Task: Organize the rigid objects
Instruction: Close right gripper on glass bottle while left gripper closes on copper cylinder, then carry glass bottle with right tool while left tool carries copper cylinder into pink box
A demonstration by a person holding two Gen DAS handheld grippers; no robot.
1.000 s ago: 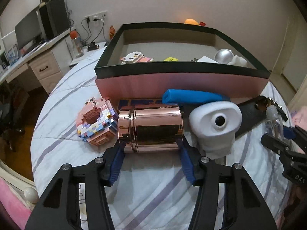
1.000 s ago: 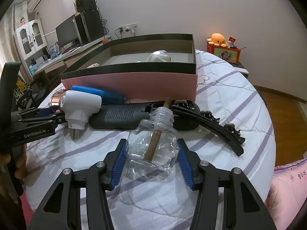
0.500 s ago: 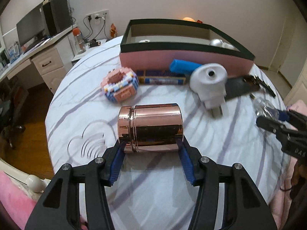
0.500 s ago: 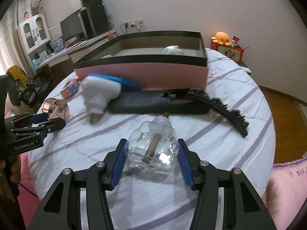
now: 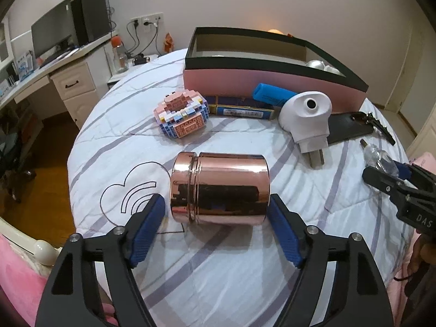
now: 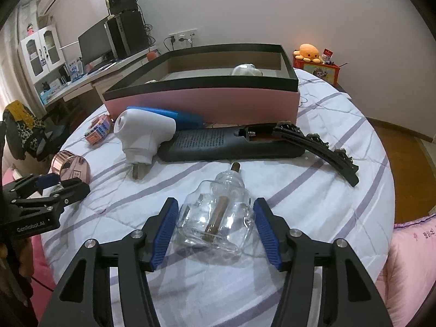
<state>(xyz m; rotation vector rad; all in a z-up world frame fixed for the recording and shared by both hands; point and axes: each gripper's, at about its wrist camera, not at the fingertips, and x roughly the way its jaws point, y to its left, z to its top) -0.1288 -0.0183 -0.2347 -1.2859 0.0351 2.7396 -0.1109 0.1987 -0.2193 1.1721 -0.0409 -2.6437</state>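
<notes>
Rose-gold canister lies on its side on the striped bedspread, lid end to the left, between the blue pads of our left gripper. Its jaws have just been opening and now stand apart, a gap showing at each end of the canister. Our right gripper frames the clear glass bottle, which lies tilted on the bedspread with a brown stick inside and its neck pointing away from us; those jaws too have just been opening, and the pads sit just clear of the glass.

Farther back, we see a pink brick-built ring and a white plug-in device resting on its side, prongs toward us. Behind them lie a blue cylinder and a dark flat box, hard against the pink storage box with its black rim. A dark remote with its battery bay open and a black hair clip lie in front of that box.
</notes>
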